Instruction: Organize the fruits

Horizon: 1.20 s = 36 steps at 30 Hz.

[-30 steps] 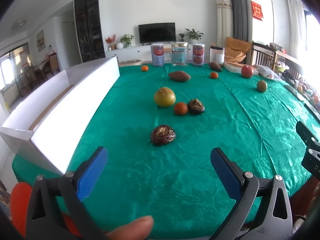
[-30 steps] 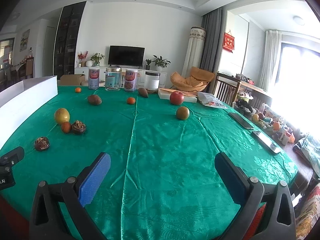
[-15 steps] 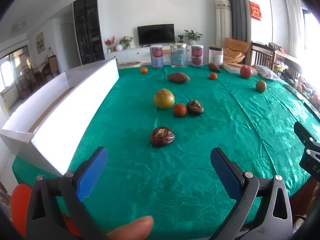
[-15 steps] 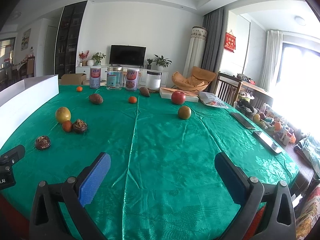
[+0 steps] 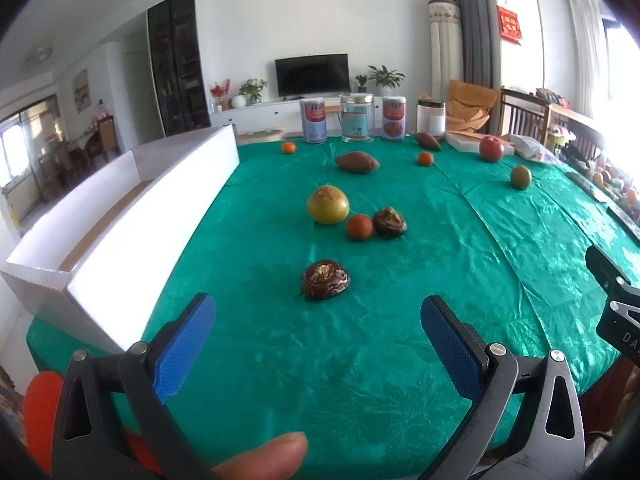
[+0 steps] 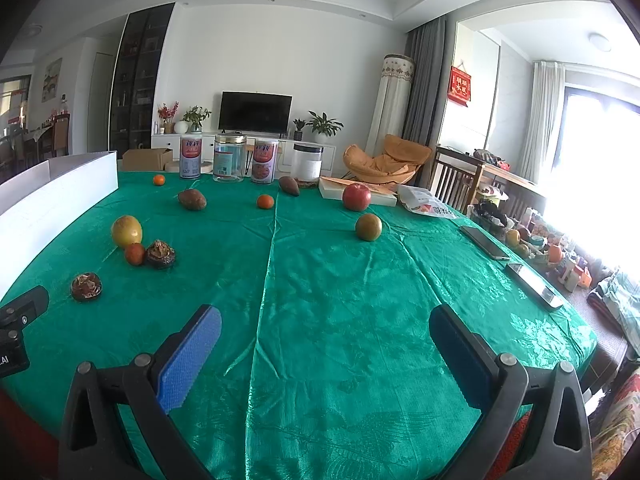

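Several fruits lie on a green tablecloth (image 5: 400, 340). Nearest my left gripper (image 5: 318, 332) is a dark brown wrinkled fruit (image 5: 325, 279), just ahead of the open, empty jaws. Behind it sit a yellow-green fruit (image 5: 327, 204), a small orange (image 5: 359, 227) and another dark fruit (image 5: 389, 222). Farther back lie brown oval fruits (image 5: 356, 162), small oranges (image 5: 425, 158), a red apple (image 6: 356, 197) and a green-brown fruit (image 6: 368, 227). My right gripper (image 6: 325, 340) is open and empty over bare cloth. A long white box (image 5: 132, 216) stands along the left.
Two cans (image 5: 314, 120) and a glass jar (image 5: 357, 118) stand at the table's far edge, with a white canister (image 5: 431, 119) and a flat box (image 6: 352, 193). Two phones (image 6: 484, 242) lie near the right edge. Chairs (image 6: 452, 178) stand beyond.
Both grippers have barely shifted, and the view has drifted slightly. Nothing was grasped or released.
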Each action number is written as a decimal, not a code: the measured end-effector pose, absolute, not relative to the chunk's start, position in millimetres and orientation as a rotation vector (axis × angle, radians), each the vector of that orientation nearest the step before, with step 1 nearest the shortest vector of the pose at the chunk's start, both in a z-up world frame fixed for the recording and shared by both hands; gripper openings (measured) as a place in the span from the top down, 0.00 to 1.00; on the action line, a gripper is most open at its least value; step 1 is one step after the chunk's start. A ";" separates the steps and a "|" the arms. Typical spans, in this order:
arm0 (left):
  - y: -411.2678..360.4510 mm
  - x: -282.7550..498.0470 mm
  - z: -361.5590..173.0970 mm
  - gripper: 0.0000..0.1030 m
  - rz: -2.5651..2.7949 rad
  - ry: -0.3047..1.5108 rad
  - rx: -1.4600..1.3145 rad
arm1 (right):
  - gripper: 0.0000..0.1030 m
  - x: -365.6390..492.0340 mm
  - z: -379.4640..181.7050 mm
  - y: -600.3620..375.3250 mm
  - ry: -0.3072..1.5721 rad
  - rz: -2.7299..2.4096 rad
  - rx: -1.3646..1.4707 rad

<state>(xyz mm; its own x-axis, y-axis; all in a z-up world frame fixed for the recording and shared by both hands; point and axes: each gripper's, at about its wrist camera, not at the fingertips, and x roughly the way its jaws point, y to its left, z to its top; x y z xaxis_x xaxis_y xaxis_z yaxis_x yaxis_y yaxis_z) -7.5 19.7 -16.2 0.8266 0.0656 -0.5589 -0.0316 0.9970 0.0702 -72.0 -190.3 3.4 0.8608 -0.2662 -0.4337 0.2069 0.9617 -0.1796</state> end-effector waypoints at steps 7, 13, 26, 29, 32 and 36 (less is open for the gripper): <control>19.0 -8.3 -15.0 0.00 0.050 0.590 0.063 | 0.00 -71.9 5.0 -190.0 0.465 -0.250 -0.128; 18.8 -8.5 -14.9 0.00 0.050 0.588 0.063 | 0.00 -72.2 5.5 -190.1 0.470 -0.249 -0.128; 16.7 -9.7 -12.8 0.00 0.045 0.582 0.068 | 0.00 -73.4 7.3 -192.1 0.463 -0.255 -0.113; 16.2 -9.9 -13.0 0.00 0.045 0.584 0.068 | 0.00 -73.6 7.4 -193.6 0.465 -0.257 -0.105; 16.0 -10.0 -13.4 0.00 0.045 0.589 0.069 | 0.00 -73.6 6.8 -193.7 0.468 -0.256 -0.104; 15.7 -10.4 -12.9 0.00 0.045 0.583 0.069 | 0.00 -73.6 6.4 -193.2 0.467 -0.253 -0.109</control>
